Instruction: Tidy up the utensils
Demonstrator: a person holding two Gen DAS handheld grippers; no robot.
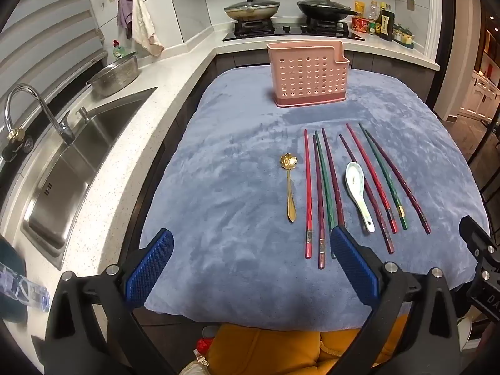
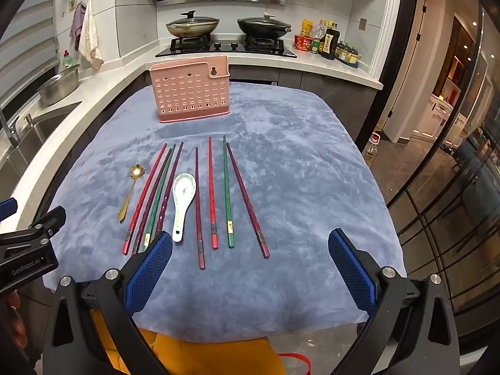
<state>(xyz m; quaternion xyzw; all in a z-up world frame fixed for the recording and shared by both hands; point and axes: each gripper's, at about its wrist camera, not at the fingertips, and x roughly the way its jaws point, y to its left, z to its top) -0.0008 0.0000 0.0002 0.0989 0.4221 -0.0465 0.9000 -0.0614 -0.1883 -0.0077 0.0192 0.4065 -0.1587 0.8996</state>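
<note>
We stand in a kitchen with a white counter, a steel sink (image 1: 72, 168) at nine o'clock and a gas stove (image 2: 225, 45) with two lidded pans at twelve o'clock; in front of us the surface is covered by a blue plush cloth (image 1: 234, 193). A pink perforated utensil holder (image 1: 309, 73) stands upright on the cloth at twelve o'clock, well apart from the utensils. Those lie in a row nearer to us, handles pointing toward six o'clock: a gold spoon (image 1: 290, 187) with a flower-shaped bowl at the nine o'clock end, then four chopsticks (image 1: 322, 193) in red, purple and green lying close together, then a white ceramic spoon (image 1: 359, 195), bowl up, and at the three o'clock end four more chopsticks (image 2: 228, 193) fanned slightly apart. The ceramic spoon lies just beside a purple chopstick. Our left hand-held gripper (image 1: 251, 268) hovers over the near edge of the cloth with its blue-padded fingers spread wide and nothing between them; its right finger (image 1: 353, 268) overlaps the handle ends of the close group in the left wrist view. Our right hand-held gripper (image 2: 250, 270) also hangs above the near edge, fingers wide apart and holding nothing, with the handle ends of the chopsticks just ahead of it.
</note>
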